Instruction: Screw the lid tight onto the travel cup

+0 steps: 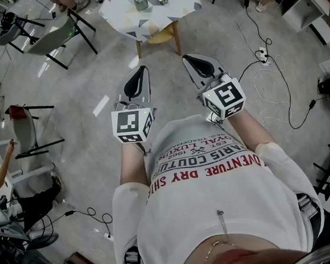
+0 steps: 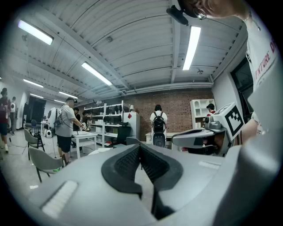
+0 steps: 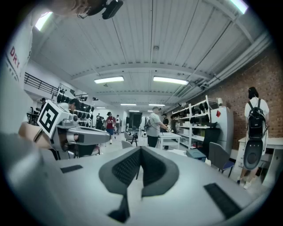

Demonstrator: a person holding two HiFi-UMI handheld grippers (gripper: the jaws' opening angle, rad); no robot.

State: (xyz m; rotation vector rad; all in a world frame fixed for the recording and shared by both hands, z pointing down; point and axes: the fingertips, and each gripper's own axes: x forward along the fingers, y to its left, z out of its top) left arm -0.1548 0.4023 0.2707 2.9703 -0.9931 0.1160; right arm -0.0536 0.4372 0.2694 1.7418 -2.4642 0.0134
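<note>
While both claws hang level before our chest, well short of the work, we list: left claw (image 1: 142,70), clenched, nothing between its jaws; right claw (image 1: 188,58), clenched likewise and empty; travel cup (image 1: 140,1), metal-looking, upright on the patterned surface (image 1: 120,12) ahead of us, well apart from both claws; lid (image 1: 163,0), small, lying on that surface just beside the cup, to its right in the head view, not yet fitted. We judge the task unstarted: the claws look carried shut, side by side, for the approach, and both must open before cup is steadied and lid lifted.
</note>
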